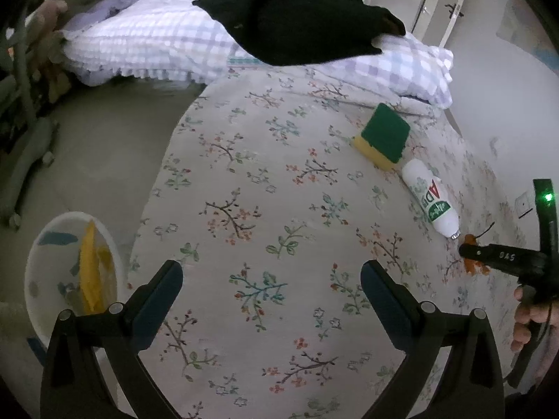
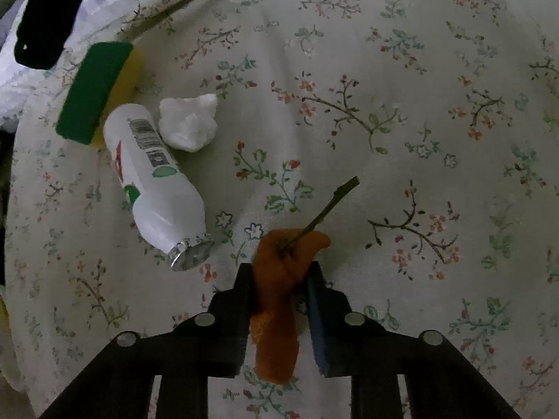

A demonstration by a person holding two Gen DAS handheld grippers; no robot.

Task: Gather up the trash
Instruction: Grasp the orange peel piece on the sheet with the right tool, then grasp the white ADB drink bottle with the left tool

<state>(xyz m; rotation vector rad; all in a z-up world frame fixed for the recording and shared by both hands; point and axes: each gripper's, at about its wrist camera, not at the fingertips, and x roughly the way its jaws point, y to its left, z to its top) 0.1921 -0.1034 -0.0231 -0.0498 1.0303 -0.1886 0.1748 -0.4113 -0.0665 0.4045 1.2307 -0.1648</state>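
On the floral bed sheet [image 2: 384,70] lies an orange peel [image 2: 290,248] with a thin stem. My right gripper [image 2: 281,269] is shut on it, both pads pressing its sides. To the left lie a white plastic bottle [image 2: 153,181], a crumpled white tissue [image 2: 188,122] and a green-and-yellow sponge [image 2: 92,90]. In the left wrist view the right gripper [image 1: 468,251] pinches the peel [image 1: 473,267] just below the bottle [image 1: 431,199] and sponge [image 1: 382,136]. My left gripper [image 1: 272,276] hangs open above the sheet, holding nothing. A white bin [image 1: 70,213] with a yellow scrap [image 1: 89,272] stands on the floor at lower left.
A black garment [image 1: 297,24] lies over a checked quilt [image 1: 157,45] at the head of the bed. A grey chair base [image 1: 24,160] stands on the floor at left. A person's hand [image 1: 527,324] holds the right gripper's handle.
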